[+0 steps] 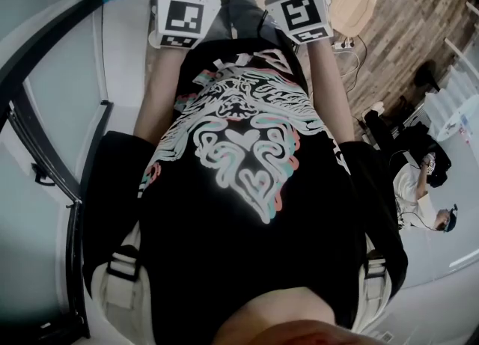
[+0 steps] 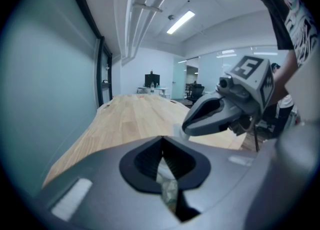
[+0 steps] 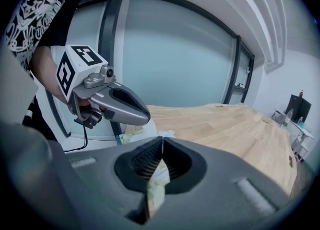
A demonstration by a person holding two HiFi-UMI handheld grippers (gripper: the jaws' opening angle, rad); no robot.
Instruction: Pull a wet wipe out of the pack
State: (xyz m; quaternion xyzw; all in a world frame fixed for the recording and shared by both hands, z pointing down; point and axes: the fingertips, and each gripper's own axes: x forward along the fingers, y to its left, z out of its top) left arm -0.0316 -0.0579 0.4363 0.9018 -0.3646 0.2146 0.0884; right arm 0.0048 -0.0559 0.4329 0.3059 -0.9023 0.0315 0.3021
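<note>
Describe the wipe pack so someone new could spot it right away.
Find the long wooden table. At its near end, just under the tip of the left gripper, lies the pack, partly hidden behind the right gripper. It is pale white and green, unlike the bare wood and the grey grippers.

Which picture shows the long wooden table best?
The left gripper view: the table stretches far down the room, nearly end to end. The right gripper view shows a wide part of it too. The head view catches only slivers at the top edge.
</note>
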